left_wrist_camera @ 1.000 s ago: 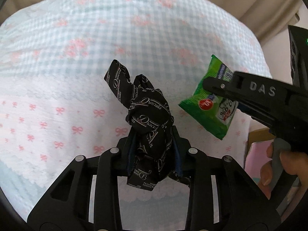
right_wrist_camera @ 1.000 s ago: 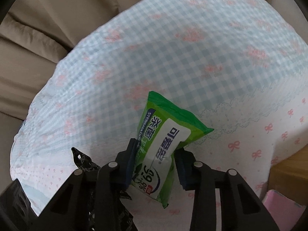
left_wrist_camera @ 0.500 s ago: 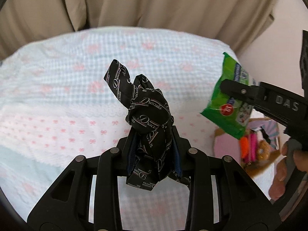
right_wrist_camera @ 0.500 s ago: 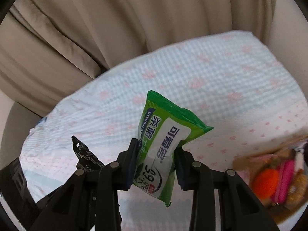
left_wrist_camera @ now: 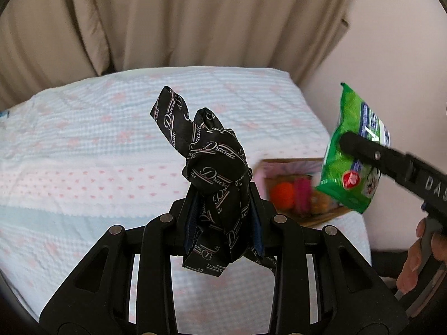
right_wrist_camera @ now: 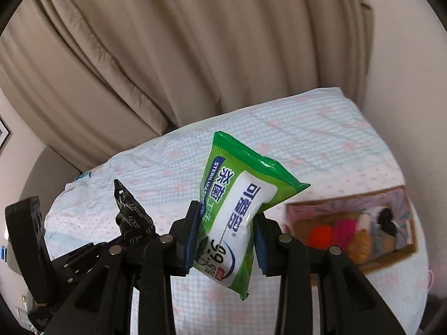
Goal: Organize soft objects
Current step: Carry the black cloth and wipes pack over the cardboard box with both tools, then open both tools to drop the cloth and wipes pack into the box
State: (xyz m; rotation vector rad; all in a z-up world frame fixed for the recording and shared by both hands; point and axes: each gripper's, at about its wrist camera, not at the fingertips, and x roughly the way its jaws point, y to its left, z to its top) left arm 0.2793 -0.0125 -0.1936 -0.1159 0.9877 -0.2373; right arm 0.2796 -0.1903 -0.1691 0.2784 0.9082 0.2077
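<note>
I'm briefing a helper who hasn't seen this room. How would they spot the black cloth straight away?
Find the bed with the pale blue-and-pink cover. Above it, the left gripper clamps the black cloth, a crumpled bundle. Unlike the glossy green wipes pack beside it, it carries repeated white "Dracula" script.

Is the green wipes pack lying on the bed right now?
No, the green wipes pack is clamped in the right gripper and held in the air above the bed.

Crumpled black scarf [left_wrist_camera: 215, 173] and green wipes pack [right_wrist_camera: 237, 223] held aloft.
</note>
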